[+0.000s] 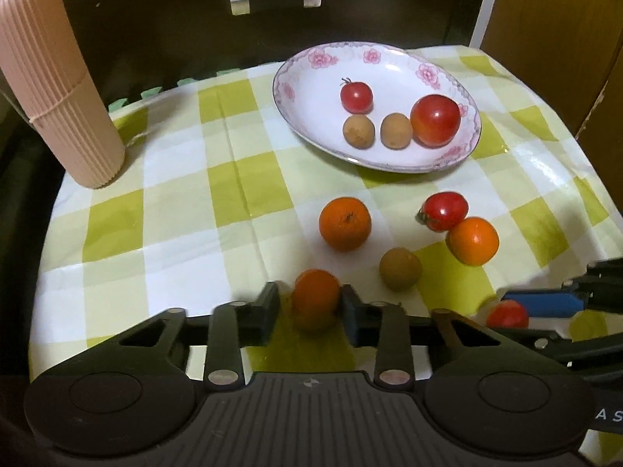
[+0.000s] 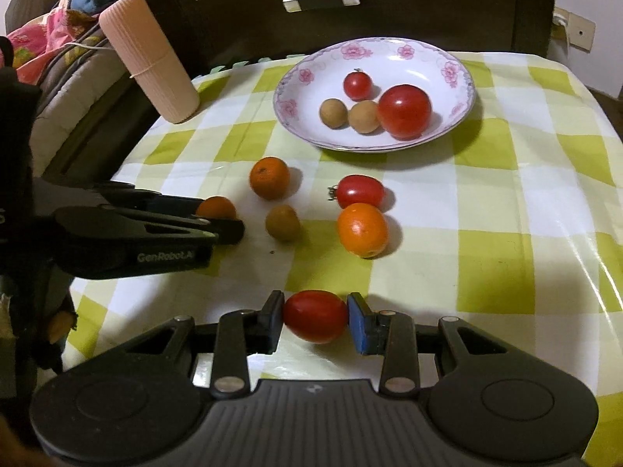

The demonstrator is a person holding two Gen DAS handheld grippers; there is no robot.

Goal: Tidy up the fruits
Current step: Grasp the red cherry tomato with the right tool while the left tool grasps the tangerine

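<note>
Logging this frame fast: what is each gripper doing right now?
Left gripper: shut on a small orange.
Right gripper: shut on a red tomato.

Both tools are matte black plastic. The left gripper [image 1: 310, 307] has a wide ribbed base plate [image 1: 307, 408] with a small round emblem near its far edge. A smooth round disc [image 1: 105, 391] sits at each near corner. Two flat link arms run from silver rivets [image 1: 222, 376] to square black fingers [image 1: 266, 313]. Triangular cut-outs pierce the outer struts. White letters "A S" show at its right edge.

The right gripper [image 2: 314, 321] has the same build. Its right finger carries a blue pad [image 2: 357, 321]; its left finger is black. Seen from the right wrist view, the left tool's side reads "GenRobot.AI" [image 2: 165, 257] in pale letters.
</note>
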